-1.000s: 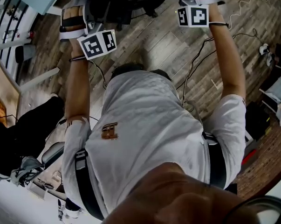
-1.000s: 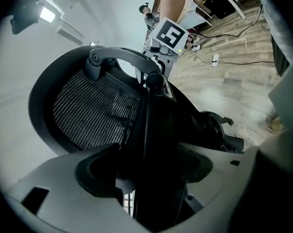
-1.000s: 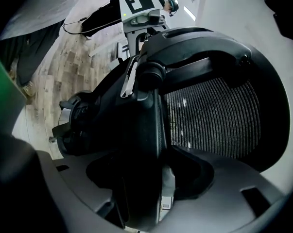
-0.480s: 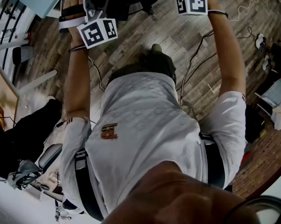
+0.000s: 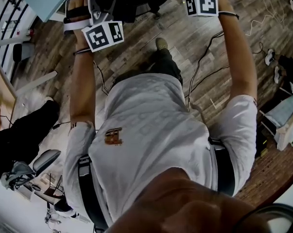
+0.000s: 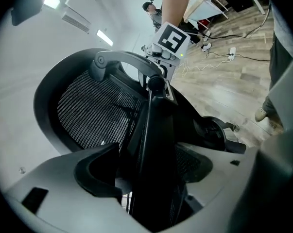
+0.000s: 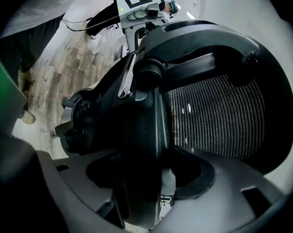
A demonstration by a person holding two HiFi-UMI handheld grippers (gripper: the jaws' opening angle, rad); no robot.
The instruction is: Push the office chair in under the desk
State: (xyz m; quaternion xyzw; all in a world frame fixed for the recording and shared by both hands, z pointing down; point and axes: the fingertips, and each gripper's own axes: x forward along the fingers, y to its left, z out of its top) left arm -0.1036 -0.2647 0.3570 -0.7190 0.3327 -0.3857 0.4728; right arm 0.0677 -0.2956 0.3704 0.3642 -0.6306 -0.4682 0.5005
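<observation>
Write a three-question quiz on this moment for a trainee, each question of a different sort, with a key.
1. True or false: the left gripper is clamped on the back edge of the chair.
2. What stands between the jaws of the right gripper? A: the edge of the chair's back. B: a cable. C: nothing.
3. Fill in: the floor under the person is laid with ____ planks.

Key: 1 true; 2 A; 3 wooden.
</observation>
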